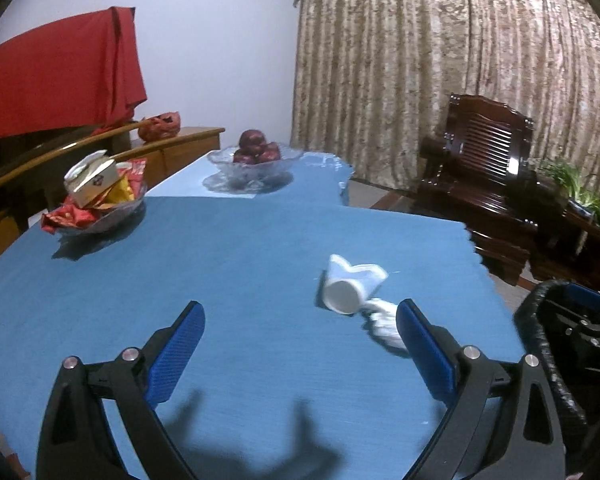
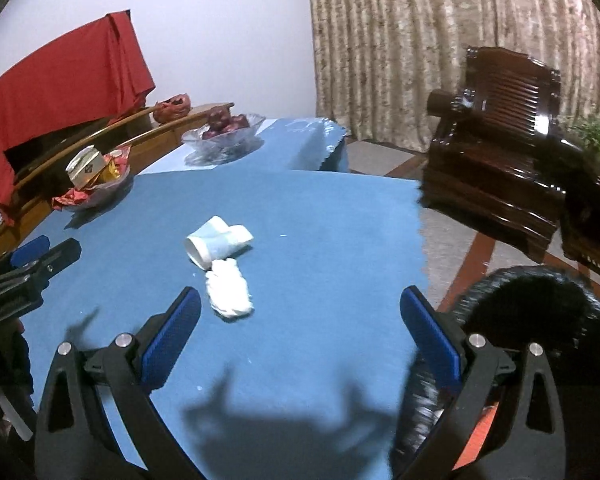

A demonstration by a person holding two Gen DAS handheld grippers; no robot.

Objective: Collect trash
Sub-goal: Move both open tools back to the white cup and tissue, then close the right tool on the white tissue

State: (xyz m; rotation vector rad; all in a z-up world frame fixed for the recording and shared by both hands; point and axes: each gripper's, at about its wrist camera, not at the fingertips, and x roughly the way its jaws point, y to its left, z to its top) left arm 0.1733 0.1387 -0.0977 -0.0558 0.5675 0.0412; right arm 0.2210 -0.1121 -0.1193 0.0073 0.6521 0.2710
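Right wrist view: my right gripper [image 2: 300, 320] and left gripper [image 1: 300, 332] gape empty; cup [image 2: 216, 245] and tissue [image 2: 229, 290], 2 pieces, lie uncollected on the table [image 2: 320, 220]; the bin [image 2: 540, 308], probably, waits right.

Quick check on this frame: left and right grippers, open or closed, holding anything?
Left gripper: open, holding nothing; the crumpled tissue lies by its right finger.
Right gripper: open, holding nothing, above the blue tablecloth.

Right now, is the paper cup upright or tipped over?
Tipped over. The paper cup lies on its side on the blue tablecloth, crushed, touching a crumpled tissue.
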